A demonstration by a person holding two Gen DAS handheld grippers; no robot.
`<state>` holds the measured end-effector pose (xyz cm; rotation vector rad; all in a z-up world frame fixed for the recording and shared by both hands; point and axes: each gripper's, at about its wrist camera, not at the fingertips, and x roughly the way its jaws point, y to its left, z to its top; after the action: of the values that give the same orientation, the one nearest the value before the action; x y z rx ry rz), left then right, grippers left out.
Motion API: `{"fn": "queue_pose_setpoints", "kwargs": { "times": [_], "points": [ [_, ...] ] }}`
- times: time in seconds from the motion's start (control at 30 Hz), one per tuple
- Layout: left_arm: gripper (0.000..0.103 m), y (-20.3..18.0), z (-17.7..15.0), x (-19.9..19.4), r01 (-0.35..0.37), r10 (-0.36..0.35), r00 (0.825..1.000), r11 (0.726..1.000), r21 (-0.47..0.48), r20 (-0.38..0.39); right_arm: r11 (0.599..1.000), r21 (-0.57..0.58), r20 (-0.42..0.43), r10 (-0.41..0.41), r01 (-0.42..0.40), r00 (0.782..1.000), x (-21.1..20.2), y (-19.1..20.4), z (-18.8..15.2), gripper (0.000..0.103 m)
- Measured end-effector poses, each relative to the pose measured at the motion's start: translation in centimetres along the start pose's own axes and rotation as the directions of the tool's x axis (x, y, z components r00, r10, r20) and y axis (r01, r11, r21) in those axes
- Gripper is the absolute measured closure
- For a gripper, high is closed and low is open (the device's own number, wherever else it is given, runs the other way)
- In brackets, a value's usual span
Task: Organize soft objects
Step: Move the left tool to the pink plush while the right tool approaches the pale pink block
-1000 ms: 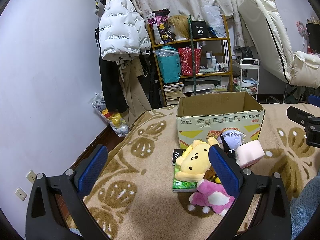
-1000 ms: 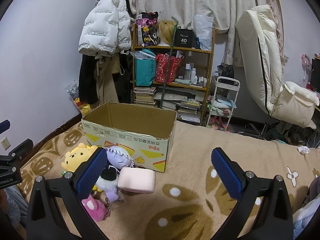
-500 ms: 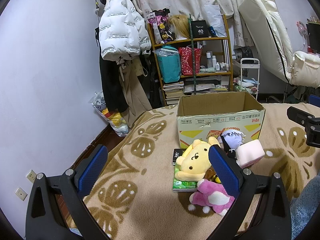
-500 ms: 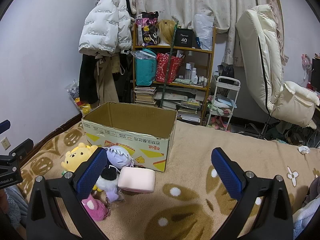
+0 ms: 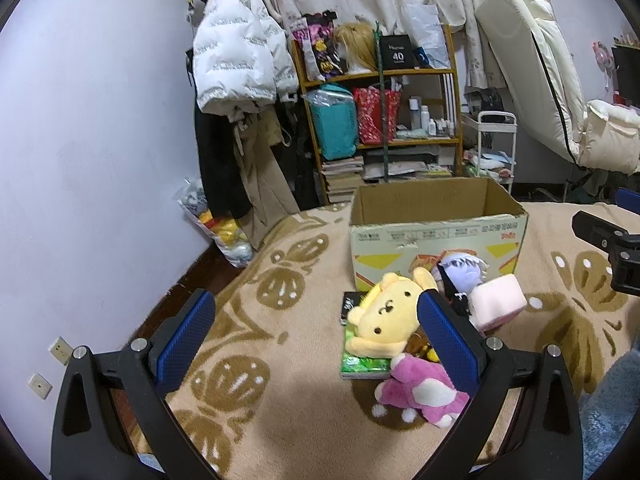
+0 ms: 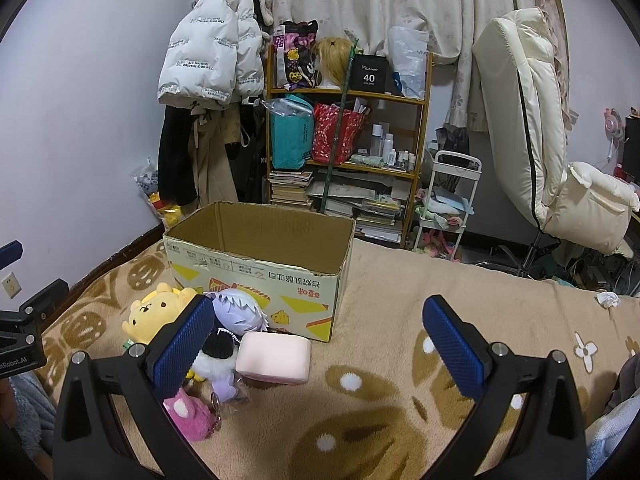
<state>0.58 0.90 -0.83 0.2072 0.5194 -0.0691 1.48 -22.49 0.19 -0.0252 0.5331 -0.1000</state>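
An open cardboard box (image 5: 436,236) (image 6: 256,268) stands on the tan patterned blanket. In front of it lie a yellow bear plush (image 5: 384,316) (image 6: 154,314), a pink plush (image 5: 420,390) (image 6: 188,414), a pale purple-haired doll (image 5: 464,272) (image 6: 238,312) and a pink soft block (image 5: 498,306) (image 6: 274,358). My left gripper (image 5: 316,336) hovers open, left of the toys, with nothing between its pads. My right gripper (image 6: 316,340) is open too, with the pink block showing low between its fingers, apart from them.
A green packet (image 5: 362,362) and a dark booklet (image 5: 351,306) lie under the yellow bear. Beyond the blanket stand a cluttered wooden shelf (image 6: 348,152), hanging coats (image 5: 236,80), a white cart (image 6: 448,200) and a cream recliner (image 6: 532,120). The wall runs along the left.
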Motion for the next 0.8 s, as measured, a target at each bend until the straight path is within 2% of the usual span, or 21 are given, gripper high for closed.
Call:
{"fn": "queue_pose_setpoints", "kwargs": {
  "times": [0.2,0.3,0.5,0.63,0.8],
  "points": [
    [0.003,-1.0,-0.3,0.5,0.019,-0.018,1.0,0.999,0.028,-0.025,1.0,-0.002,-0.023,0.003,-0.004,1.0,0.6,0.2,-0.2,0.0],
    [0.003,-1.6,-0.3,1.0,0.057,-0.055,0.996,0.998,0.03,-0.071,1.0,-0.002,-0.051,0.022,-0.022,0.998,1.2,0.2,-0.1,0.0],
    [0.003,-2.8,-0.4,2.1,0.069,-0.063,0.989,0.997,0.041,-0.132,0.997,0.004,-0.124,0.077,-0.077,0.989,2.9,0.4,-0.1,0.0],
    [0.003,-2.7,-0.3,3.7,0.093,-0.091,0.976,0.996,0.001,-0.2,0.995,0.023,-0.157,0.095,-0.092,0.983,3.8,0.0,0.0,0.0],
    [0.003,-2.3,-0.5,6.2,0.112,-0.132,0.949,0.99,-0.084,-0.285,0.992,0.069,-0.199,0.115,-0.103,0.973,5.1,-0.8,0.0,0.0]
  ]
}}
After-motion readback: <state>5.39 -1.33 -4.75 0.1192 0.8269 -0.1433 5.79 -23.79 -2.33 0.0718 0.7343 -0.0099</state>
